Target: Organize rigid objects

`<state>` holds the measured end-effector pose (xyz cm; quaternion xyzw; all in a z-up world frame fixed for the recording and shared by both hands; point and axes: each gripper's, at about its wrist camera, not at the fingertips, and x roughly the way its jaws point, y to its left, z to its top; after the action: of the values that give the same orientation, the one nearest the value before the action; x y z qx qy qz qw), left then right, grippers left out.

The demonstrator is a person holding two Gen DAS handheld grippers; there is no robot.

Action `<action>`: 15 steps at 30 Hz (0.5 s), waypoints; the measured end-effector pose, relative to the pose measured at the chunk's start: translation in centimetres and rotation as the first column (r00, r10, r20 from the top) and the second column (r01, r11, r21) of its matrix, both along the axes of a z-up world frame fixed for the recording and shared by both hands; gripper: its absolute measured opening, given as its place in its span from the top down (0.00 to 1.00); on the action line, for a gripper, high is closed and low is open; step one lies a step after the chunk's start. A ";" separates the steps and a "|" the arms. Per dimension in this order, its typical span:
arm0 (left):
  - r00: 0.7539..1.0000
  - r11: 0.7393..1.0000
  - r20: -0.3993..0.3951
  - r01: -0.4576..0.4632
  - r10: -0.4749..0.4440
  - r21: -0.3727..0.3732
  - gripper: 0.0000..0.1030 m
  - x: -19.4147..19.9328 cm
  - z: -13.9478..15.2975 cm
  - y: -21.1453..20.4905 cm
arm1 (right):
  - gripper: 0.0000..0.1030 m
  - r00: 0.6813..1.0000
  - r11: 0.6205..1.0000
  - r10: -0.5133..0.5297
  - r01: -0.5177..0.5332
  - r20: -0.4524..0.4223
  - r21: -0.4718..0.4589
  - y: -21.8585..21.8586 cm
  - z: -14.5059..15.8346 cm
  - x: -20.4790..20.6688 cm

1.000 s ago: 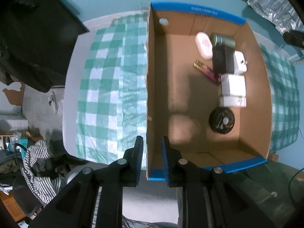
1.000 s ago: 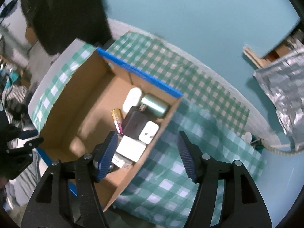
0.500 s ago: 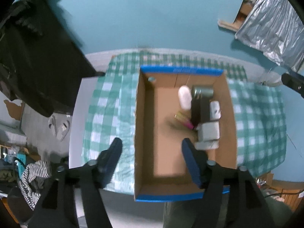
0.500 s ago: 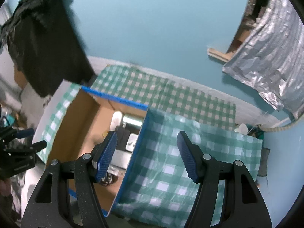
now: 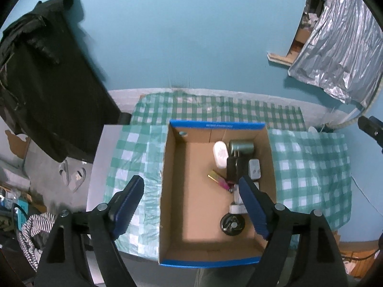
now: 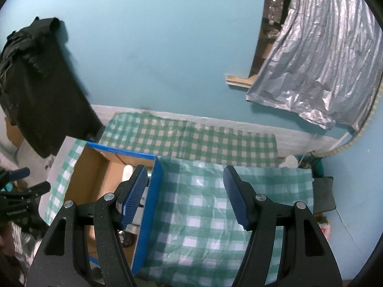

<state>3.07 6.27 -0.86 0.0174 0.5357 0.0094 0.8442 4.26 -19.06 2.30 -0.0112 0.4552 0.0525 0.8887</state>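
Left hand-held gripper (image 5: 191, 191) opening, empty — box (image 5: 215, 125) rim print too blurred to read.

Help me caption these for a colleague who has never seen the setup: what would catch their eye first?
The blue-rimmed cardboard box sitting on the green checked tablecloth, with small items lined along its right wall: a white oval case, a metal can and a black round disc. Next, the crinkled silver foil sheet hanging upper right against the teal wall.
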 end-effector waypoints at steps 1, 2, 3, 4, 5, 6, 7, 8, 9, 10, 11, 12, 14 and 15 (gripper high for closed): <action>1.000 1.000 0.009 0.000 0.000 0.000 0.17 0.0 0.2 -0.1 | 0.36 1.000 1.000 -0.005 0.005 0.005 -0.003 -0.1 0.1 -0.1; 1.000 1.000 0.023 0.000 0.000 -0.004 0.17 -0.1 0.5 -0.1 | 0.36 1.000 1.000 -0.008 0.008 0.010 -0.003 -0.2 0.2 -0.1; 0.999 1.000 0.034 0.003 -0.002 -0.006 0.16 -0.2 0.8 -0.2 | 0.36 1.000 1.000 -0.012 0.012 0.015 -0.004 -0.2 0.2 -0.2; 0.999 1.000 0.045 0.007 -0.007 -0.003 0.16 -0.3 1.1 -0.4 | 0.36 1.000 1.000 -0.016 0.016 0.021 -0.003 -0.3 0.3 -0.3; 0.998 1.000 0.061 0.010 -0.011 0.005 0.16 -0.4 1.4 -0.6 | 0.36 0.999 1.000 -0.023 0.024 0.032 0.000 -0.4 0.5 -0.4; 0.997 1.000 0.073 0.016 -0.017 0.013 0.15 -0.5 1.5 -0.8 | 0.36 0.999 1.000 -0.026 0.026 0.036 0.002 -0.5 0.5 -0.4; 0.997 1.000 0.080 0.023 -0.025 0.021 0.14 -0.5 1.7 -1.0 | 0.36 0.999 1.000 -0.029 0.029 0.040 0.003 -0.6 0.6 -0.4; 0.996 0.999 0.088 0.031 -0.033 0.035 0.14 -0.6 1.9 -1.3 | 0.36 0.999 1.000 -0.032 0.032 0.042 0.002 -0.6 0.6 -0.3; 0.995 0.998 0.093 0.034 -0.038 0.044 0.14 -0.7 2.0 -1.4 | 0.36 0.998 0.999 -0.035 0.035 0.045 -0.001 -0.6 0.6 -0.3; 0.994 0.998 0.097 0.040 -0.045 0.053 0.14 -0.8 2.1 -1.6 | 0.36 0.998 0.999 -0.037 0.037 0.045 -0.002 -0.7 0.6 -0.3; 0.994 0.997 0.100 0.042 -0.048 0.059 0.14 -0.8 2.2 -1.8 | 0.36 0.998 0.999 -0.039 0.039 0.045 -0.003 -0.8 0.6 -0.3; 0.993 0.997 0.105 0.042 -0.049 0.060 0.14 -0.8 2.2 -1.9 | 0.36 0.998 0.999 -0.041 0.042 0.045 -0.003 -0.8 0.6 -0.3; 0.993 0.998 0.108 0.043 -0.049 0.055 0.14 -0.8 2.4 -1.9 | 0.36 0.998 0.999 -0.047 0.047 0.047 -0.002 -0.9 0.6 -0.4; 0.993 0.998 0.106 0.042 -0.047 0.055 0.14 -0.8 2.4 -1.9 | 0.36 0.998 0.999 -0.047 0.047 0.048 -0.001 -0.9 0.6 -0.4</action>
<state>2.31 4.36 1.53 0.0509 0.4886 0.0056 0.8710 3.88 -19.95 2.93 -0.0027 0.4342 0.0307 0.9003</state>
